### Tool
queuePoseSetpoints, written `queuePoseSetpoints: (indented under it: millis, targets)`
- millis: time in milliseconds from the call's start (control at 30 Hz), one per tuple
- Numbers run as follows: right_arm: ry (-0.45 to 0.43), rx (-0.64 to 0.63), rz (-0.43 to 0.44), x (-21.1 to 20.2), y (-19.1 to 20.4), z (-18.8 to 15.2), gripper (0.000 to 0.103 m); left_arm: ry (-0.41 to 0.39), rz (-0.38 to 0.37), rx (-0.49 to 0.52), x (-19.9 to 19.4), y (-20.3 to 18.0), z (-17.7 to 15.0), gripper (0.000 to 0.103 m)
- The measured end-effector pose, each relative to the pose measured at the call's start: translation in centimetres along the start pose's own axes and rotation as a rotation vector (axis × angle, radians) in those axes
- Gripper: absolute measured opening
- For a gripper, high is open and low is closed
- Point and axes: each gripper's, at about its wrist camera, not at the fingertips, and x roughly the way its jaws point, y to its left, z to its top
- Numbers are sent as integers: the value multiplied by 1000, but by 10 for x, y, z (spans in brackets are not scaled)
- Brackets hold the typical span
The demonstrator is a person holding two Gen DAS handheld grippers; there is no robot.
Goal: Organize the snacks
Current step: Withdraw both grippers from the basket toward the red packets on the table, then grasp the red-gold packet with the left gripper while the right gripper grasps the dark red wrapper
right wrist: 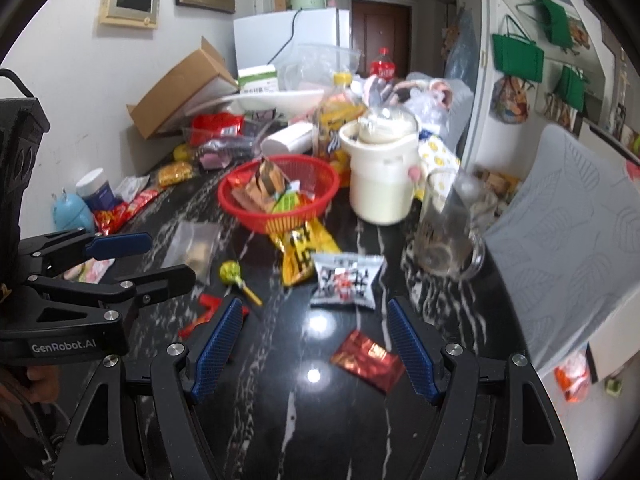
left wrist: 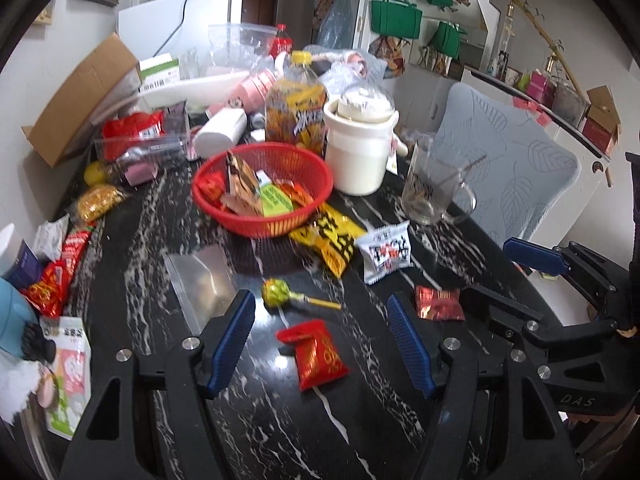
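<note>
Left tool (left wrist: 322,334) open over red packet (left wrist: 316,354), lollipop (left wrist: 276,293), red basket (left wrist: 262,188)

A black table (left wrist: 248,408) veined in white is seen, with a red basket (left wrist: 262,190), a cream jar (left wrist: 360,152), a yellow packet (left wrist: 330,240) lettered in black, a green lollipop (left wrist: 276,292), and blue ribbed gripper pads (left wrist: 234,344).

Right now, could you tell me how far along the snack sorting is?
Partly done: the red basket already holds several packets. Nothing is in hand; the left gripper is open over a red packet, the right gripper open over a foil candy. Still loose on the table: the lollipop, yellow packet and white packet.
</note>
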Motion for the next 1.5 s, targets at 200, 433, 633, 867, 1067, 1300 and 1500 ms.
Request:
queuePoseSetpoints:
  millis: [200,433,633,867,1067,1300,1500]
  targets:
    - [44,41,21,13,-9,-19,75,49,-26,1,20,-1,-15,68]
    - [95,88,11,30,-28,-37,75,112,-20,-30,46,3,-29,68]
    - [140,97,14,48,-44,-46,75,140,2,-36,61,1,-34,68]
    - [193,95,49,74,-62,-50,75,173,27,-35,76,0,-36,68]
    - [209,77,96,83,-69,-50,75,182,37,-49,82,0,-36,68]
    - [227,73,124,75,-64,-55,75,177,38,-52,85,-1,-34,68]
    - [227,86,183,66,-52,-60,75,165,37,-58,84,3,-35,68]
